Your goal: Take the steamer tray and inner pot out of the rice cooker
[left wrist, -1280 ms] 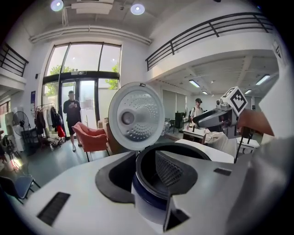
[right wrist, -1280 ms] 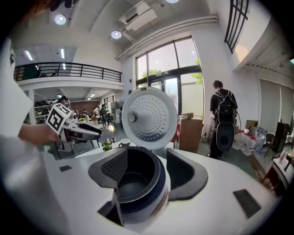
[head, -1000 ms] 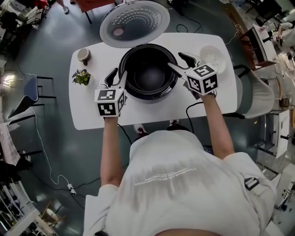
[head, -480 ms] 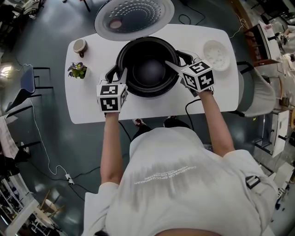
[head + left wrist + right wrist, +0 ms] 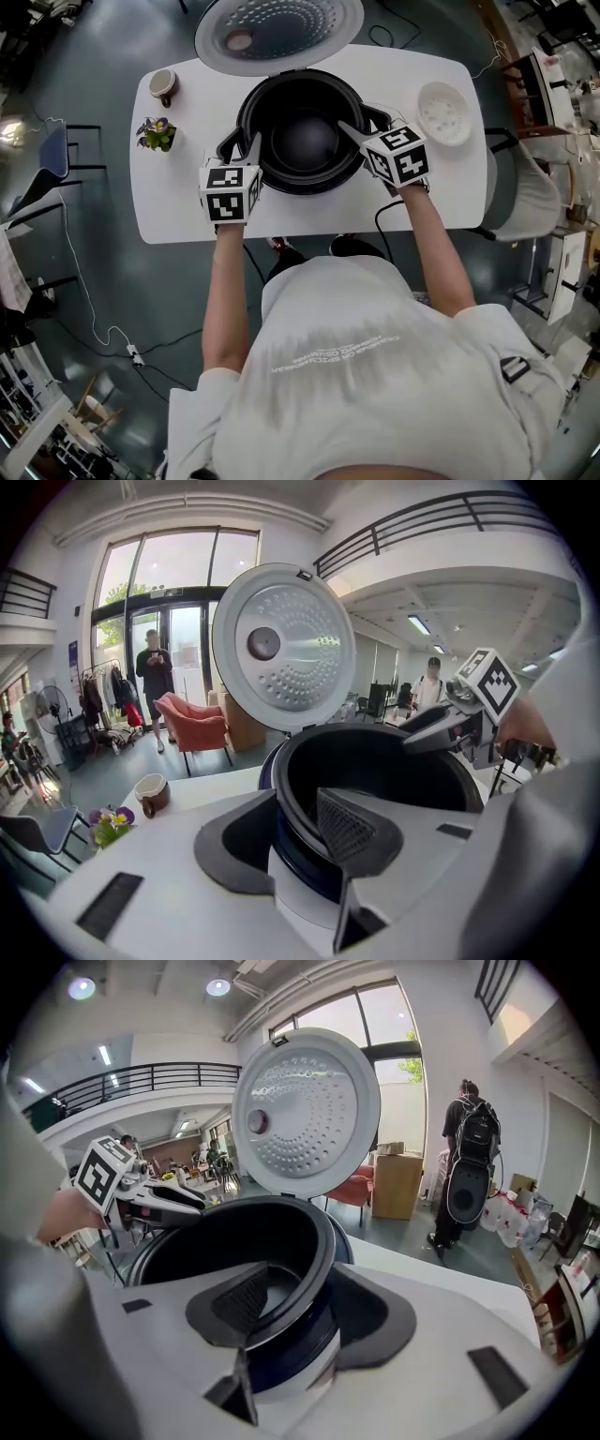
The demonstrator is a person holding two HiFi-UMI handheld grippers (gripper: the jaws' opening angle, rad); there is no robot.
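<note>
Both tongs straddle the rim of the inner pot [image 5: 302, 141], which sits in the rice cooker [image 5: 298, 190] at upper centre of the head view. The left gripper [image 5: 240, 148] has one jaw inside and one outside the left rim, jaws apart, not clamped. The right gripper [image 5: 361, 120] sits likewise on the right rim; its jaws have just been closing with the rim between them, and I see a gap at the outer jaw. The pot is round, dark and smooth; the jaw pads are black with a fine mesh texture. The dimpled metallic lid [image 5: 278, 28] stands open at the top edge. The white, round, perforated steamer tray [image 5: 444, 112] lies at upper right, near the edge of the table [image 5: 187, 202]. Bare white tabletop lies lower left and lower right of the cooker.
</note>
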